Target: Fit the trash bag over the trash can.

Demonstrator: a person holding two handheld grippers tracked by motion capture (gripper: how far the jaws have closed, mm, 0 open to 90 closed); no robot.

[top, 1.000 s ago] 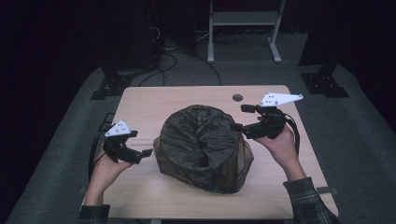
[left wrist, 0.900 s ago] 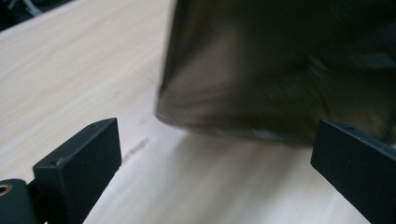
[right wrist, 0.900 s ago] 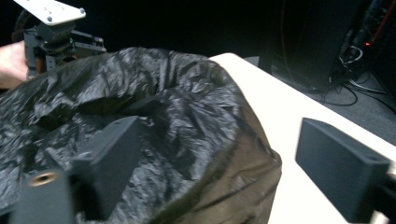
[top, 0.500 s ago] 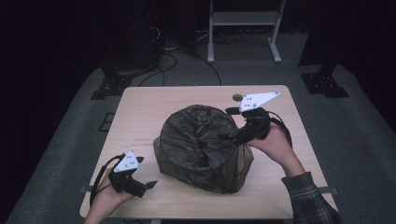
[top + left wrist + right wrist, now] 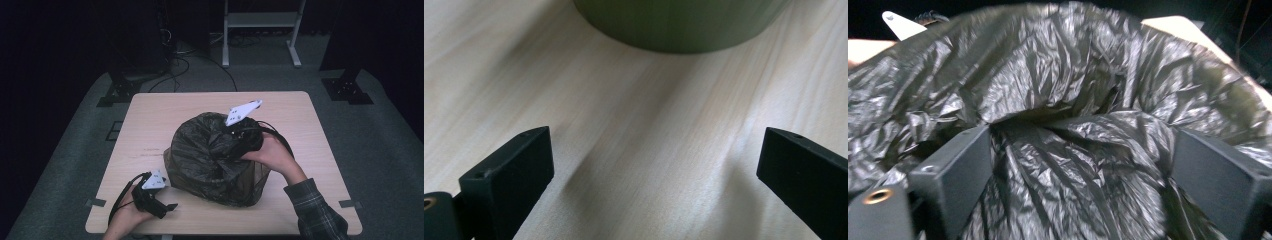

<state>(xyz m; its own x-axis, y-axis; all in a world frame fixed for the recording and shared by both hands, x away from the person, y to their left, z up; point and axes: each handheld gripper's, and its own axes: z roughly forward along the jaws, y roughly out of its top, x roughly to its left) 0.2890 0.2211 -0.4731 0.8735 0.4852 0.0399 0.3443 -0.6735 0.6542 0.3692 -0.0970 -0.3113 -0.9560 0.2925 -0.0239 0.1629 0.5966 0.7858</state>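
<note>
Sitting near the middle of the pale wooden table (image 5: 150, 120), a little toward the person's side, a crumpled black plastic bag (image 5: 210, 155) is draped over a round green bin (image 5: 679, 25), whose translucent lower wall shows beneath the bag's edge in the high view. The right gripper (image 5: 245, 142) presses into the top of the bag on its right side, its jaws spread wide with a bulge of wrinkled black film lying between them in the right gripper view; whether they pinch the film cannot be told. The right hand (image 5: 272, 152) wraps the gripper's body, a plaid sleeve (image 5: 315, 210) behind it, and the grey three-cornered plate (image 5: 243, 111) tilts up above the bag. The left gripper (image 5: 167, 205) rests low near the table's front left edge, just beside the bin's base, its jaws wide apart over bare wood and pointing at the bin's green wall. Around the table lies grey carpet (image 5: 75, 150), with a metal stand (image 5: 260, 30) beyond the far edge.
</note>
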